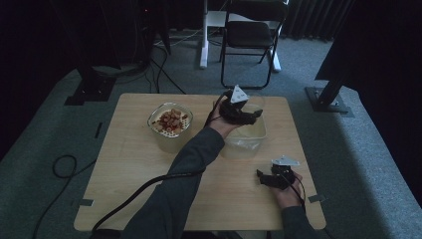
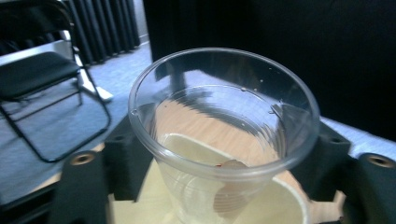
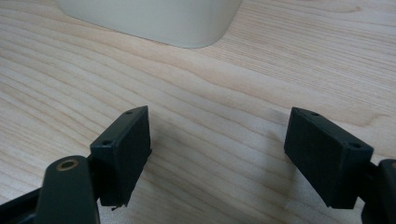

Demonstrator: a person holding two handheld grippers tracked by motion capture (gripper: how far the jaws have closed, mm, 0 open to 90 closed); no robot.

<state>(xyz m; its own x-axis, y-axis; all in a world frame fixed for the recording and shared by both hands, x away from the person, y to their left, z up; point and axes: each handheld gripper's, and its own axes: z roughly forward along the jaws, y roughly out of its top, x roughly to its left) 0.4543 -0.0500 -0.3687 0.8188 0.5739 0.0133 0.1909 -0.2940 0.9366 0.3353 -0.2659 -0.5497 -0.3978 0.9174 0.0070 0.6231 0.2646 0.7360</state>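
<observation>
Your clear, ribbed plastic cup (image 2: 224, 135) sits clamped between the black jaws of your left gripper (image 2: 224, 154), held above the pale translucent plastic tub (image 1: 246, 137) on the far right part of the light wooden tabletop (image 1: 129, 169). The cup looks almost empty: you can see through its wall to the tub's cream-coloured inside, with a small pale scrap with a reddish edge clinging near the bottom. Its rim is round and undented, so the squeeze seems moderate.

The main risk, as I judge it, is the thin wall. Press harder and the cup may buckle or pop out of the jaws; loosen too much while it is tilted and it could slide down into the tub. Swinging it sideways could also knock the tub's rim and shift the tub.

From above, your left gripper (image 1: 239, 112) hovers over the tub's back edge. To the left of it stands a clear plastic container of reddish-brown and pale food pieces (image 1: 170, 122), well apart from the cup.

Your right gripper (image 3: 217, 149) rests low over bare tabletop near the front right corner, jaws spread wide and holding nothing, with the tub's rounded corner (image 3: 187, 28) just ahead of it.
</observation>
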